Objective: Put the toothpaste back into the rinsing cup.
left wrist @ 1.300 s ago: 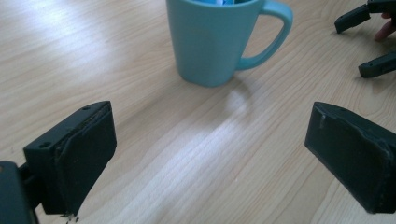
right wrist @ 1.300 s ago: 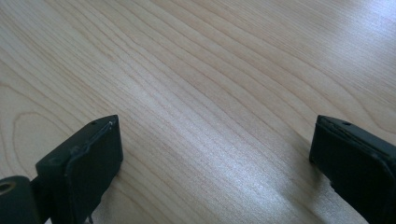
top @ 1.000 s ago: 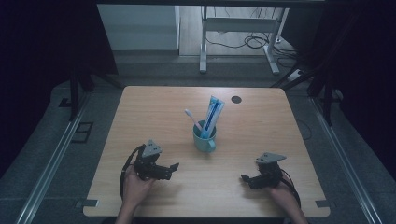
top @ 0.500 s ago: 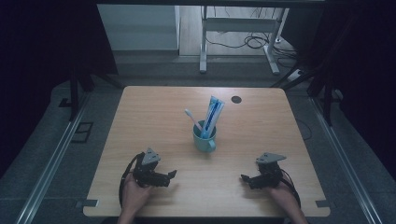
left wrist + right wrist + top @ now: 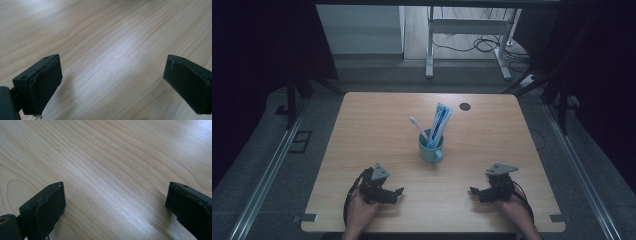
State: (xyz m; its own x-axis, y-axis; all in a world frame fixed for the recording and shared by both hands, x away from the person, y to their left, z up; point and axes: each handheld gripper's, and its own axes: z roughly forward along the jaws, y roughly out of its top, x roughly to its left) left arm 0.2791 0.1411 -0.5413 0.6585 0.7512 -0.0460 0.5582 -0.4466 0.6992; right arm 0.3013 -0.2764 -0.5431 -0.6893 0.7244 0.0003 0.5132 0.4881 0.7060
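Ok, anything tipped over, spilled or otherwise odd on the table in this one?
Nothing stands out. The teal mug stands upright mid-table with the toothbrush and the blue-and-white toothpaste tube leaning inside it. The wooden table shows no spill. The left gripper and right gripper sit open near the front edge, holding nothing.

We read no text, label, brand or number anywhere; any print on the tall blue-and-white toothpaste tube [image 5: 439, 125] is too small.
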